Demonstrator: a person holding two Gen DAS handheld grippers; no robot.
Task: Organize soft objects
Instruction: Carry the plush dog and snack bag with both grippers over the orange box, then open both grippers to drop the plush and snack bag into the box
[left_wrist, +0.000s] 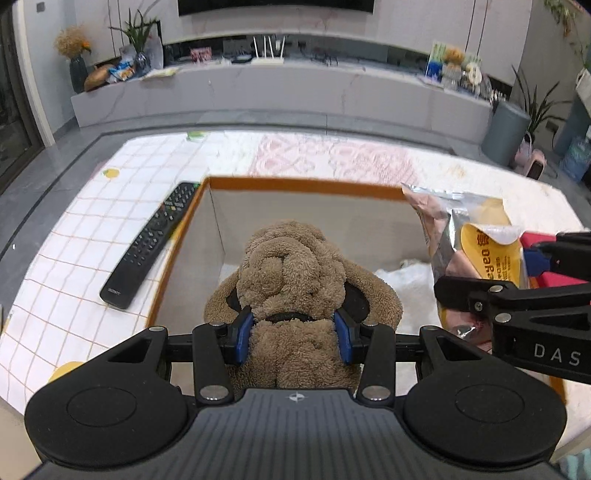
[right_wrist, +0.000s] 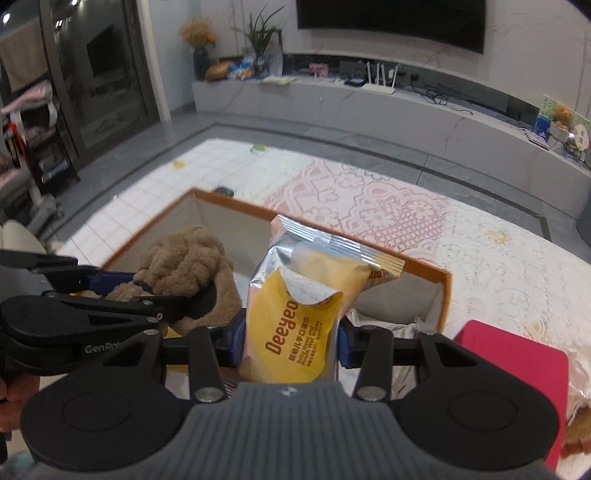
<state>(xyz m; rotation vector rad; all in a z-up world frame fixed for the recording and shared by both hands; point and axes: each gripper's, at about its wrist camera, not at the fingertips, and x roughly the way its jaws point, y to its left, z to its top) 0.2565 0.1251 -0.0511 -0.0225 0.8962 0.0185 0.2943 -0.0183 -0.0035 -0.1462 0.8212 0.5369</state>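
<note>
Left gripper (left_wrist: 293, 334), blue-padded fingers clamped on a fuzzy brown plush (left_wrist: 291, 273), and right gripper (right_wrist: 290, 341), fingers clamped on a glossy yellow foil "Deeyeo Baby Hand and Mouth Wet Wipes" pack (right_wrist: 295, 314), both over an orange-rimmed box (left_wrist: 295, 184) beside a black remote (left_wrist: 155, 242), box floor partly hidden.
</note>
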